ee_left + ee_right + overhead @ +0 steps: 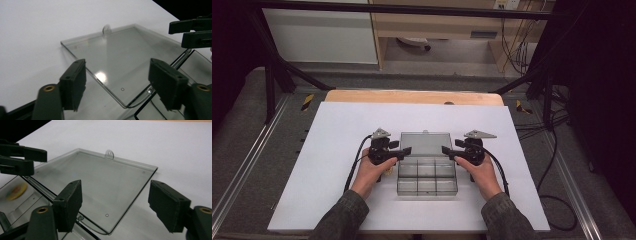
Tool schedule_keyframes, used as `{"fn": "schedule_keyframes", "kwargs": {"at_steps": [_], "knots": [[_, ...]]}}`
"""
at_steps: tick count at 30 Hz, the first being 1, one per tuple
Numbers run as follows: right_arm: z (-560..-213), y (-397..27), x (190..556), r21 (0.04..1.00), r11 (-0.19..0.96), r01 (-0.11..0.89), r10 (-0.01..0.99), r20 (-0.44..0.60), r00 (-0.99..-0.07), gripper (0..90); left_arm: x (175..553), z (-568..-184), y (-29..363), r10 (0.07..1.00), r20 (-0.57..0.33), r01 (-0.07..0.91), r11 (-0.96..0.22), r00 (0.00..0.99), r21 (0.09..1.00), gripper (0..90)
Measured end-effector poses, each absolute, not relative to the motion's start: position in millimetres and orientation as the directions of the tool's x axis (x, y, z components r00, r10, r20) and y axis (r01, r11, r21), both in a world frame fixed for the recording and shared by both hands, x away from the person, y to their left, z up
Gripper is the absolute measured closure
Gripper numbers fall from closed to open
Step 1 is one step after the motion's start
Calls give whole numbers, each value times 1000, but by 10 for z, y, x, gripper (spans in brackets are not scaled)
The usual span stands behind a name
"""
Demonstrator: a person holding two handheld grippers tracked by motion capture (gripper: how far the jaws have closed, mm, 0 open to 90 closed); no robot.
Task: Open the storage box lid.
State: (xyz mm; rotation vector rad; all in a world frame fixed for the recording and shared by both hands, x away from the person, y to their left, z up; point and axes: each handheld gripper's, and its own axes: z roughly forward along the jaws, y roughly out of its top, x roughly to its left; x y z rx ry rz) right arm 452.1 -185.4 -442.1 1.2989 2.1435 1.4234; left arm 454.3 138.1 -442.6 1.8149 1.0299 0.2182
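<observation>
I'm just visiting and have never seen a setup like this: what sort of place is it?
Probably a lab or workshop set up for recording handling work. A white board on a table sits inside a black metal frame, cables trail over the floor, and a person's hands work a clear compartment box.

The high view looks forward and down on the whole table [337, 150] from well above, while each gripper view looks from close behind its own fingers [75, 82] across the same clear lid [100, 190], lying just ahead of them
</observation>
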Motion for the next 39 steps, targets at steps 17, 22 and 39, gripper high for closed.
{"fn": "schedule_keyframes", "kwargs": {"at_steps": [17, 22, 39], "knots": [[-4177, -2085, 4246, 868, 224, 443, 828, 69, -556, 71, 4286, -4209, 1533, 773, -131, 446, -210, 621, 870, 129], [-4170, -2161, 4224, 865, 251, 434, 829, 39, -558, 63, 4234, -4167, 1600, 772, -141, 430, -185, 620, 884, 129], [-4196, -2456, 3950, 866, 253, 431, 825, 39, -563, 58, 4048, -4120, 1817, 787, -129, 441, -194, 603, 876, 93]]}}
